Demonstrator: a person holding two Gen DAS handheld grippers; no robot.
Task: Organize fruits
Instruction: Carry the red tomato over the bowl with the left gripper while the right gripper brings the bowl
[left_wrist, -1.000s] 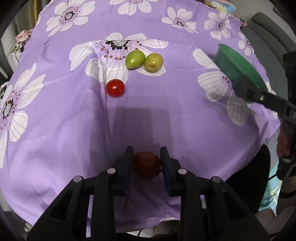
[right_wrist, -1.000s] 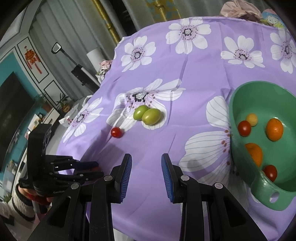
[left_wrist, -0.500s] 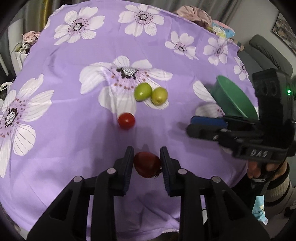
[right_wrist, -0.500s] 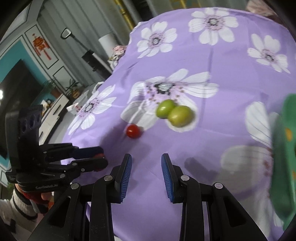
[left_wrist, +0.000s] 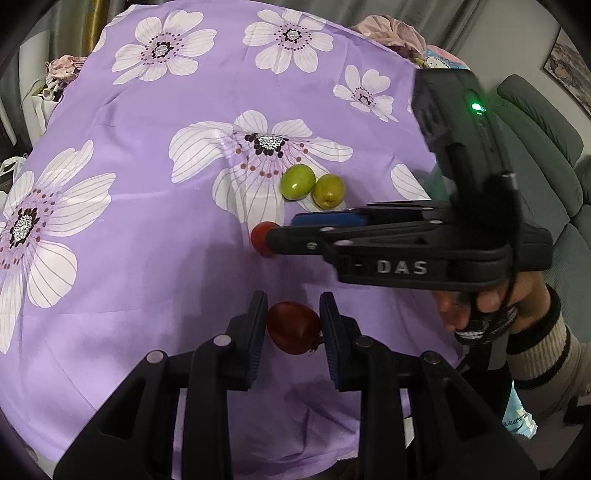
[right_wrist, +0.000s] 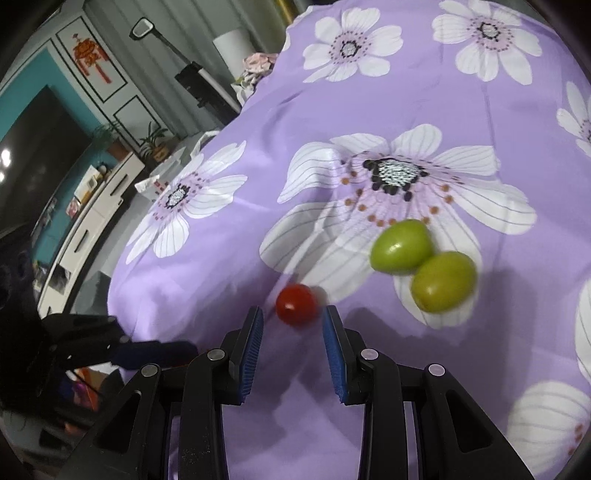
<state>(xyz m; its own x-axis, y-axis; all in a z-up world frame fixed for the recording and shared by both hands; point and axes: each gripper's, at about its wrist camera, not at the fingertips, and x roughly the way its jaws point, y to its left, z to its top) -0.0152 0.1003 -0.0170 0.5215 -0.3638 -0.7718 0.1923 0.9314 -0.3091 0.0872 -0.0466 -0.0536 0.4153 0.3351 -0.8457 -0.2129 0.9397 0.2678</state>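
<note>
Right gripper (right_wrist: 292, 325) reaches the small round red cherry tomato (right_wrist: 296, 303) on purple floral cloth (right_wrist: 258, 229), jaws apart and empty; left gripper (left_wrist: 293, 325) clamps a dark-red tomato (left_wrist: 293, 326). Nudged, that tomato could roll away.

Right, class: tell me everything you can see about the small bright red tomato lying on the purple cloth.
The small red tomato is round, smooth and glossy, with a small highlight on its skin. It lies loose on the purple flowered cloth, below and left of the two green fruits and apart from them. The right gripper hangs just before it, its blue pads either side, not gripping.
</note>
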